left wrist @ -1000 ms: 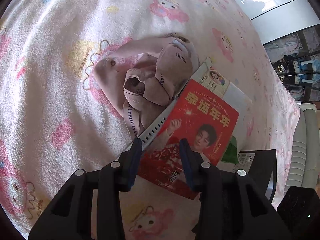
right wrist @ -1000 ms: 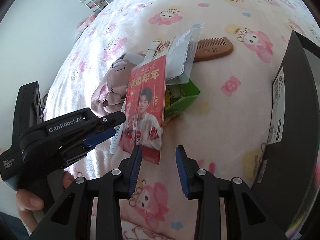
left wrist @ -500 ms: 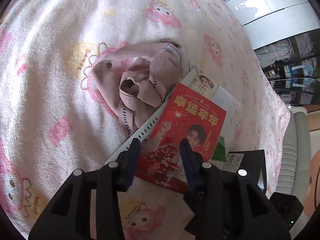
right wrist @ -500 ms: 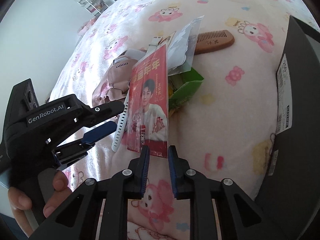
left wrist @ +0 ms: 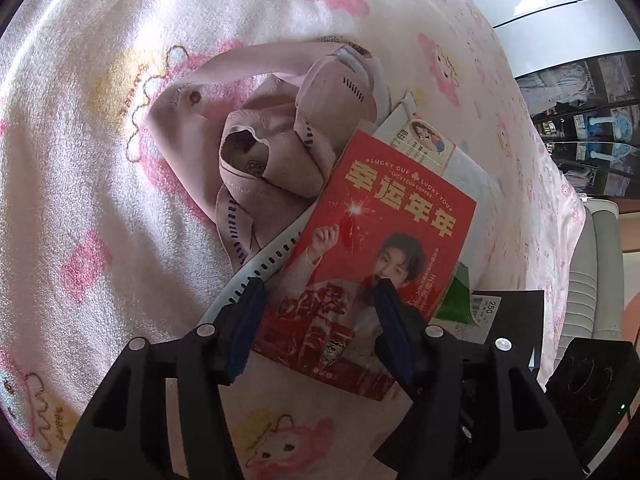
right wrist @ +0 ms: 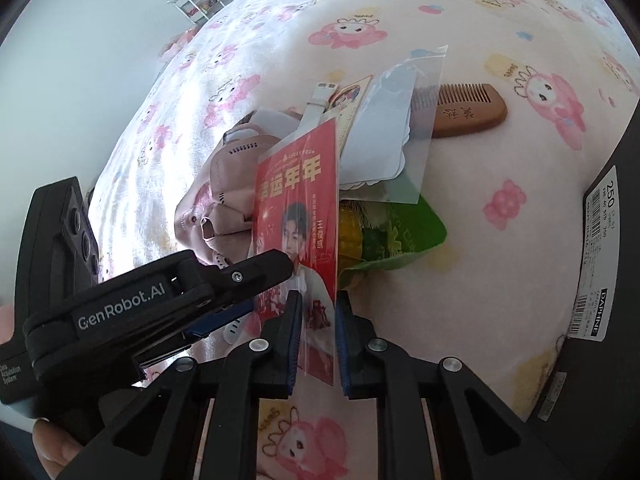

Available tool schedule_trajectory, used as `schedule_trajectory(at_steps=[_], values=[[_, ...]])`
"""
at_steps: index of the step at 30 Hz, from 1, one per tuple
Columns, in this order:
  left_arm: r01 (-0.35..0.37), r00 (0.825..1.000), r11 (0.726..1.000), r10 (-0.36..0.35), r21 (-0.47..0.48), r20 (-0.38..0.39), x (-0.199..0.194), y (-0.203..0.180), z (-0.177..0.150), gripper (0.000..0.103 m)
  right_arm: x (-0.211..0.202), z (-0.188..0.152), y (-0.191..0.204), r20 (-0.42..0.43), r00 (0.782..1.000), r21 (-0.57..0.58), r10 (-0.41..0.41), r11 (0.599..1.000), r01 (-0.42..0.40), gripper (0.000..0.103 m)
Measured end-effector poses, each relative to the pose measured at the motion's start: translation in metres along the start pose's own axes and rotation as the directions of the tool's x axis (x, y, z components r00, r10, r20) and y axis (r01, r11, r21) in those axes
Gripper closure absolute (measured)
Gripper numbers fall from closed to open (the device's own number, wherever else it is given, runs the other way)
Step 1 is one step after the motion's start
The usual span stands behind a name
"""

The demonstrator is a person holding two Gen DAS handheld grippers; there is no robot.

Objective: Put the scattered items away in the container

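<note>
Right wrist view: right gripper (right wrist: 316, 300) around red card's (right wrist: 298, 204) lower edge.

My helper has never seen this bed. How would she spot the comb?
On the pink cartoon-print blanket sits one pile of clutter. At its far edge, beyond the clear plastic sleeve, lies the wooden comb. It is the only brown, toothed item, with characters carved on its back.

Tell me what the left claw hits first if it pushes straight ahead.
Most likely the red card: the left claw is open, straddling the card's lower half, with the pink cloth bag further along. Depth is unclear, so it may instead skim above the card.
</note>
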State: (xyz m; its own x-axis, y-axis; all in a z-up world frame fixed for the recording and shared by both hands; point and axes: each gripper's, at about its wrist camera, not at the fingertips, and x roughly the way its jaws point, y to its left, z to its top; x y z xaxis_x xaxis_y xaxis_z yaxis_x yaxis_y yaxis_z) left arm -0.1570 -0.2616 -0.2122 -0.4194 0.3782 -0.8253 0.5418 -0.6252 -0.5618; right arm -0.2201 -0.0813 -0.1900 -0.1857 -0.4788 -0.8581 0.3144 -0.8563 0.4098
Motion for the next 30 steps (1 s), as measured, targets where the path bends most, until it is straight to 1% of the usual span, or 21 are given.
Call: schedule_trajectory(at_steps=[1, 3, 5, 7, 9, 10, 13, 16, 18, 20, 23, 25, 26, 27, 30], values=[[0.042, 0.999, 0.999, -0.042, -0.001, -0.006, -0.002, 0.000, -0.002, 0.059, -0.011, -0.005, -0.002, 0.008, 1.000, 0.000, 0.006, 1.000, -0.006, 0.094], [0.133, 0.991, 0.991, -0.133, -0.011, -0.032, -0.007, 0.001, -0.008, 0.060, -0.020, -0.009, -0.003, 0.011, 0.999, 0.013, 0.032, 0.999, -0.032, 0.095], [0.162, 0.987, 0.987, -0.162, 0.000, -0.025, -0.016, -0.002, -0.015, 0.060, -0.026, -0.014, 0.001, 0.022, 1.000, 0.001, 0.022, 1.000, -0.022, 0.095], [0.148, 0.989, 0.989, -0.148, 0.019, 0.011, -0.026, -0.008, -0.017, 0.060, -0.033, -0.022, 0.004, 0.024, 1.000, -0.011, 0.005, 1.000, -0.005, 0.095], [0.109, 0.993, 0.994, -0.110, 0.015, 0.051, -0.036, -0.007, -0.019, 0.060, -0.038, -0.030, 0.005, 0.010, 1.000, -0.006, -0.002, 1.000, 0.002, 0.095], [0.087, 0.994, 0.996, -0.087, 0.003, 0.060, -0.036, -0.005, -0.018, 0.060, -0.042, -0.033, 0.004, 0.008, 1.000, -0.002, -0.008, 1.000, 0.008, 0.095], [0.032, 0.998, 0.999, -0.030, -0.026, 0.050, -0.028, 0.002, -0.009, 0.059, -0.045, -0.036, 0.004, 0.015, 0.999, 0.006, -0.045, 0.999, 0.045, 0.095], [-0.012, 1.000, 0.999, 0.013, -0.045, 0.016, -0.016, 0.008, -0.002, 0.058, -0.043, -0.027, 0.001, 0.024, 0.998, 0.029, -0.064, 0.998, 0.064, 0.094], [-0.014, 1.000, 0.998, 0.014, -0.057, 0.003, -0.012, 0.011, 0.000, 0.056, -0.040, -0.019, -0.002, 0.030, 0.996, 0.040, -0.080, 0.996, 0.079, 0.094], [-0.013, 1.000, 0.998, 0.014, -0.063, 0.007, -0.009, 0.012, 0.001, 0.053, -0.030, -0.010, -0.003, 0.015, 0.997, 0.039, -0.075, 0.996, 0.074, 0.094], [-0.011, 1.000, 0.998, 0.011, -0.061, 0.007, -0.004, 0.012, 0.004, 0.049, -0.007, -0.001, -0.004, -0.041, 0.997, 0.037, -0.063, 0.997, 0.064, 0.092], [-0.021, 1.000, 0.998, 0.021, -0.059, 0.005, -0.002, 0.013, 0.004, 0.049, 0.006, 0.001, -0.004, -0.065, 0.997, 0.040, -0.038, 0.998, 0.041, 0.091], [-0.017, 1.000, 0.998, 0.018, -0.061, 0.005, -0.001, 0.014, 0.005, 0.048, 0.010, 0.001, -0.004, -0.062, 0.998, 0.035, -0.033, 0.999, 0.035, 0.088], [-0.011, 1.000, 0.998, 0.012, -0.064, 0.005, -0.002, 0.015, 0.005, 0.048, 0.011, 0.000, -0.003, -0.052, 0.998, 0.024, -0.034, 0.999, 0.035, 0.088], [0.002, 1.000, 0.998, -0.001, -0.065, 0.006, -0.004, 0.016, 0.004, 0.048, 0.007, -0.002, 0.000, -0.024, 0.999, -0.019, -0.032, 0.999, 0.031, 0.092]])
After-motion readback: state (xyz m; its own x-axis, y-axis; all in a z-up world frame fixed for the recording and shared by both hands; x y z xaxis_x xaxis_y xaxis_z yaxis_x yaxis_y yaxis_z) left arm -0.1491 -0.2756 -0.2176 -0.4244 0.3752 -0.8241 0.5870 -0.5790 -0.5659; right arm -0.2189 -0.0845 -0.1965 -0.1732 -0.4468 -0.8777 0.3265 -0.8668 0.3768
